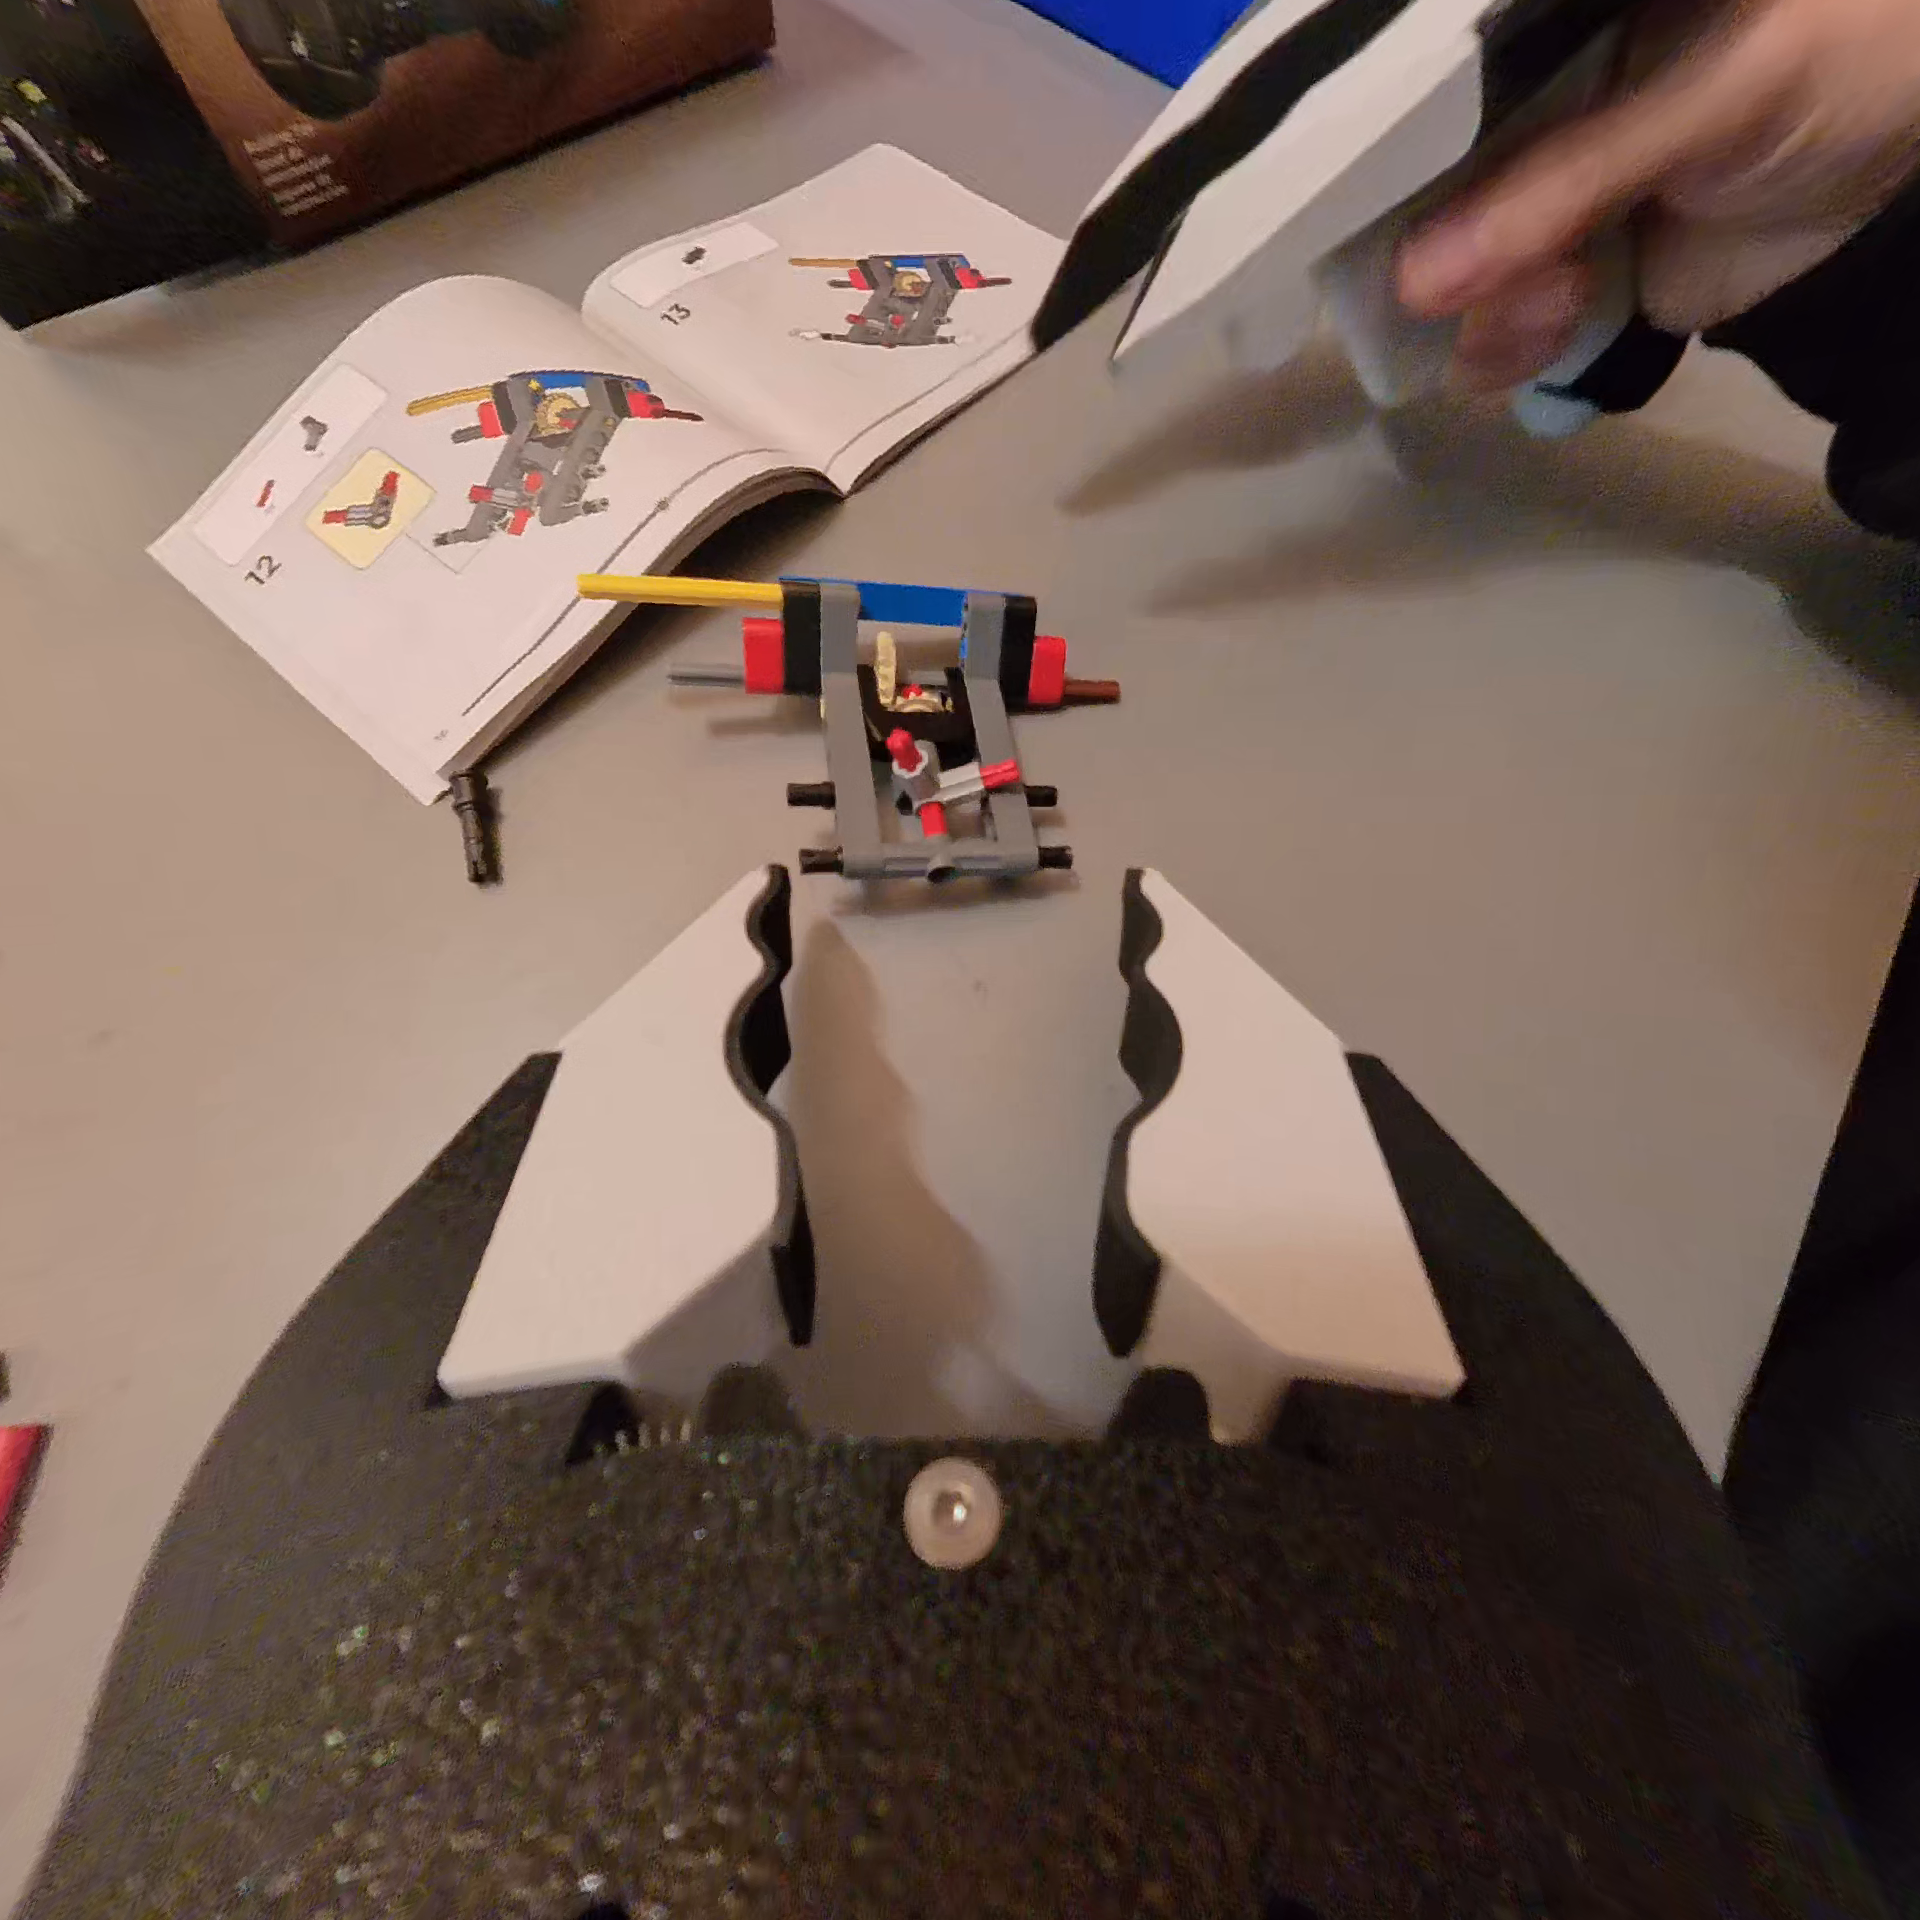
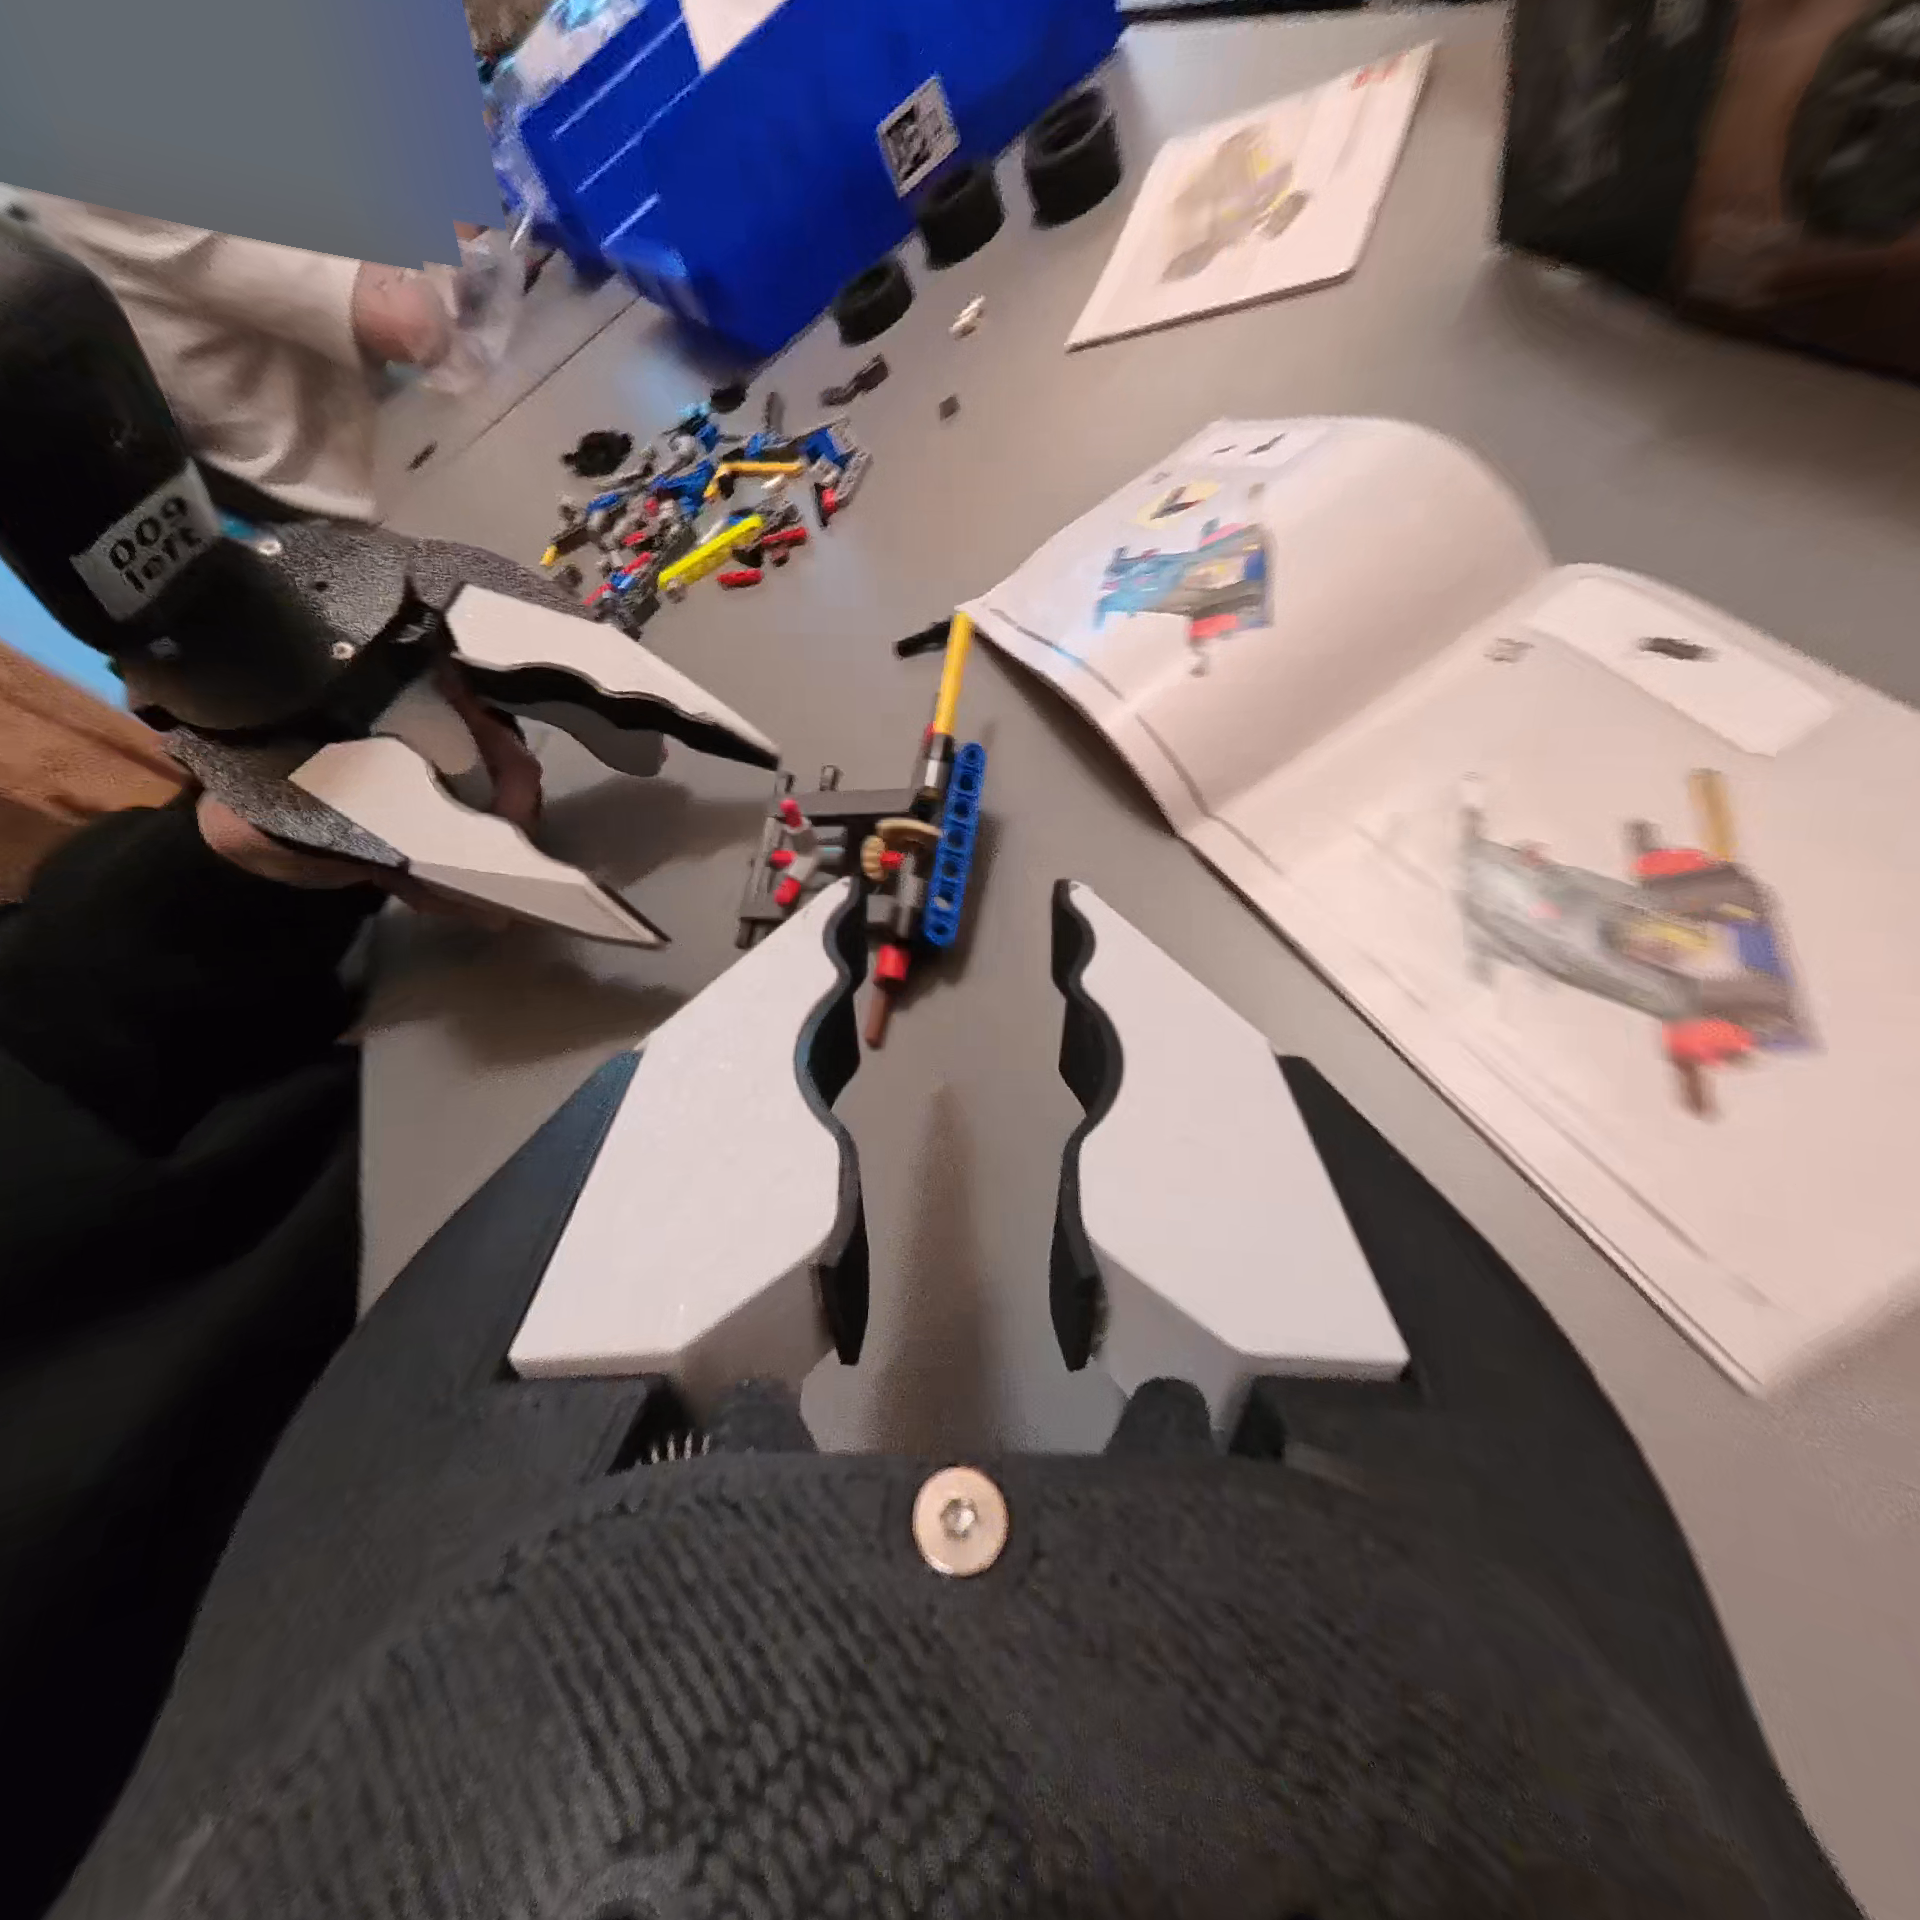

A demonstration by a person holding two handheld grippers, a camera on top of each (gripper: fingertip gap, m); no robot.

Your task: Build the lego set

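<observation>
A partly built lego assembly (image 1: 914, 727) lies on the grey table: grey frame, blue beam, red blocks, a yellow axle sticking out left. My left gripper (image 1: 956, 883) is open and empty just short of its near end. In the right wrist view the assembly (image 2: 883, 852) lies just ahead of my right gripper (image 2: 956, 894), which is open and empty; its left fingertip overlaps the assembly's near side. The left gripper (image 2: 717, 842) shows there too, open, at the assembly's left. The right gripper (image 1: 1081, 312) shows blurred at the upper right of the left wrist view.
An open instruction booklet (image 1: 540, 457) lies behind the assembly. A loose black pin (image 1: 476, 826) lies by its corner. A pile of loose lego parts (image 2: 707, 509), black tyres (image 2: 966, 208), a blue bin (image 2: 790, 145) and a second booklet (image 2: 1247, 197) lie farther off. A dark box (image 1: 312, 114) stands at the back. Some 11 cm of space lies between my two pairs of fingers.
</observation>
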